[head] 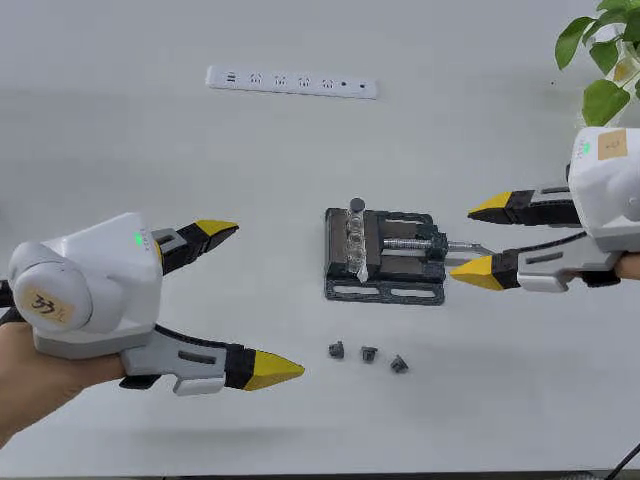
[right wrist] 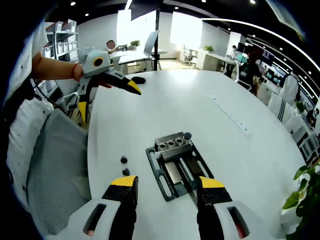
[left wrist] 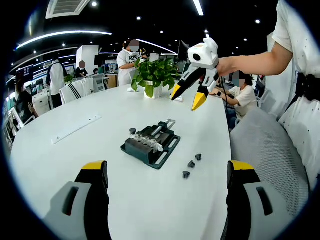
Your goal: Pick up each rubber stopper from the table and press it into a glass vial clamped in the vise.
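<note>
L gripper [head: 268,298] wide open, empty, R gripper [head: 461,241] open, empty, beside black metal vise [head: 400,262], clear glass vials [head: 355,240] clamped in it, one stoppered, three dark rubber stoppers [head: 369,353] loose nearby

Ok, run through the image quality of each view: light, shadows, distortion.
Head view: flat, even light, with the vise and stoppers sharp and only faint soft shadows on the table. Left gripper view: the fisheye bows the table edge, and the ceiling lights glare as bright streaks. Right gripper view: same bowing, and the far windows are blown out white.
</note>
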Tool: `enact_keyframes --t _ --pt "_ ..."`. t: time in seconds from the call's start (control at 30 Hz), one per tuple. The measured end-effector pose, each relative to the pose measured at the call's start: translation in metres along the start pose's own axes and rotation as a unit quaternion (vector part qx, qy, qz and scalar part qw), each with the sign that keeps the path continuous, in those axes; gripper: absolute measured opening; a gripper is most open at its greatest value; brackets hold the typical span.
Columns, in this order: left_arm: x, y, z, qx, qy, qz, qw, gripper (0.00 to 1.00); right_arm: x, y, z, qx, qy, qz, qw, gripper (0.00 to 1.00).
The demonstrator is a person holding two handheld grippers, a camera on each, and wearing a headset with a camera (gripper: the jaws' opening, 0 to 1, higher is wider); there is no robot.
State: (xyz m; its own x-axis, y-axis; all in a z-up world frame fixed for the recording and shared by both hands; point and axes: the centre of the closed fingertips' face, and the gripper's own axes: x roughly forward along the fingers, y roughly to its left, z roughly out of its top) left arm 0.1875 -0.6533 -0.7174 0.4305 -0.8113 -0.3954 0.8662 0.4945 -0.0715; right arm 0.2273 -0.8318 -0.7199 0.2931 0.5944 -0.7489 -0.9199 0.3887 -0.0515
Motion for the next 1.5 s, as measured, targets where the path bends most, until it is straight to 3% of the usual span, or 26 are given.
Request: enact_keyframes --t 0.37,0.9,1.5 --pt "0.001 -0.006 -0.002 0.003 0.007 -0.005 1.0000 0.99 -0.006 0.028 -0.026 0.049 -0.031 0.009 0.9983 0.57" --pt "0.001 -0.015 -0.012 -0.001 0.014 -0.009 0.9999 0.99 0.006 0.062 -0.055 0.086 -0.042 0.011 0.9953 0.67" --pt "0.000 -0.023 -0.020 -0.009 0.016 -0.012 0.9998 0.99 0.029 0.085 -0.063 0.103 -0.046 0.009 0.9936 0.50"
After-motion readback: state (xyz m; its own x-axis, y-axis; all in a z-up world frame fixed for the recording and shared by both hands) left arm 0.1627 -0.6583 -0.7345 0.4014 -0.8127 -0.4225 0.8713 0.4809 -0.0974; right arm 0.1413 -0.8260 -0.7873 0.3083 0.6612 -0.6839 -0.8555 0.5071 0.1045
